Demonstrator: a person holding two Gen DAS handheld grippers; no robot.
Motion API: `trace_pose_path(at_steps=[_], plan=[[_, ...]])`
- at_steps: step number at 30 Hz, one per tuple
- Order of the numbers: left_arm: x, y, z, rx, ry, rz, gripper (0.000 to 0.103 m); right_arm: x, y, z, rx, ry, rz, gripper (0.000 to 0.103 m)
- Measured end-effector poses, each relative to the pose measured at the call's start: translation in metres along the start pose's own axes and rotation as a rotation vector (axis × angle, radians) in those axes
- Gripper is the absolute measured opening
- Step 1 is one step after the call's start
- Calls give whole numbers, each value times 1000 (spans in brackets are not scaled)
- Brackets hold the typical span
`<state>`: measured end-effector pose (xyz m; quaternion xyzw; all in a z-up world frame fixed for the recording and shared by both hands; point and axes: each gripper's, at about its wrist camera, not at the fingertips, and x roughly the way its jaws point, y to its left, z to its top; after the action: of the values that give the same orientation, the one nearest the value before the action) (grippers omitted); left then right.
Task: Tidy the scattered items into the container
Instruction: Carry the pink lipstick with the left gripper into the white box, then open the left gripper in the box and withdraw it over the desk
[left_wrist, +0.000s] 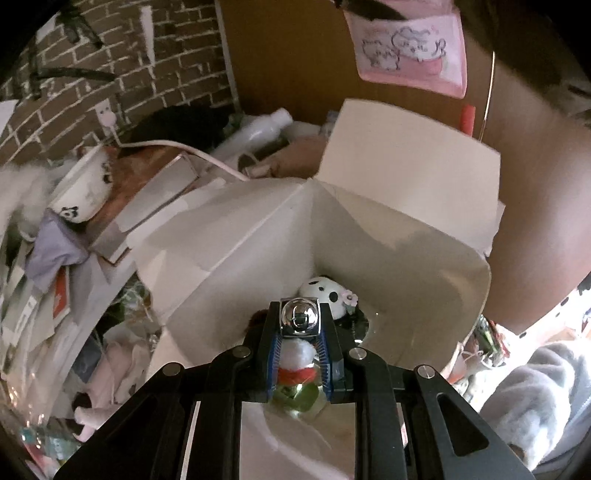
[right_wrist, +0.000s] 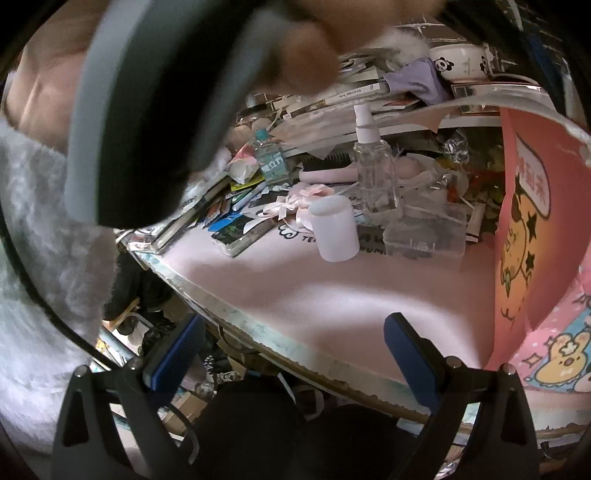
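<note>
Left view, from the left: clutter lay piled by the brick wall, with a panda-print bowl (left_wrist: 83, 197) perched on top. Centre: the open white cardboard box (left_wrist: 369, 236), flaps up, served as the container. Left tongs (left_wrist: 300, 321) were poised over its mouth, clamped on a small trinket (left_wrist: 299, 317): shiny silver bell at the tips, white pompom and red band behind, something green at the back, too blurred to name. Gripping it by the bell end probably kept the soft parts hanging free for a clean drop. A spotted white toy (left_wrist: 327, 293) already lay on the box floor just beyond the bell.

Right view, from the left: right tongs (right_wrist: 295, 350) hung low at the bench (right_wrist: 295, 295) edge, blue pads wide apart, holding nothing. Beyond them stood a white cylinder cup (right_wrist: 334, 229), then a clear spray bottle (right_wrist: 373, 166), then a clear plastic case (right_wrist: 428, 232), all waiting to be tidied. A pink printed card (right_wrist: 528, 221) closed off the right side.
</note>
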<state>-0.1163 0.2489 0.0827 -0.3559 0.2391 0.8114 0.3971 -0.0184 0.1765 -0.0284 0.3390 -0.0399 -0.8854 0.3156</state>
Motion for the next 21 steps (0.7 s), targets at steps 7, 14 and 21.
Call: trace_pose_path(at_steps=[7,14,21], plan=[[14,-1,-3,20,25,58,17,-2,-4,0,3,4,-9,97],[11,-1,-7,24,9,107,49,-2,-5,-1,9,9,-6,97],[-13,4,-12,22,-81,121,78,-2,-6,0,11,19,-3,97]])
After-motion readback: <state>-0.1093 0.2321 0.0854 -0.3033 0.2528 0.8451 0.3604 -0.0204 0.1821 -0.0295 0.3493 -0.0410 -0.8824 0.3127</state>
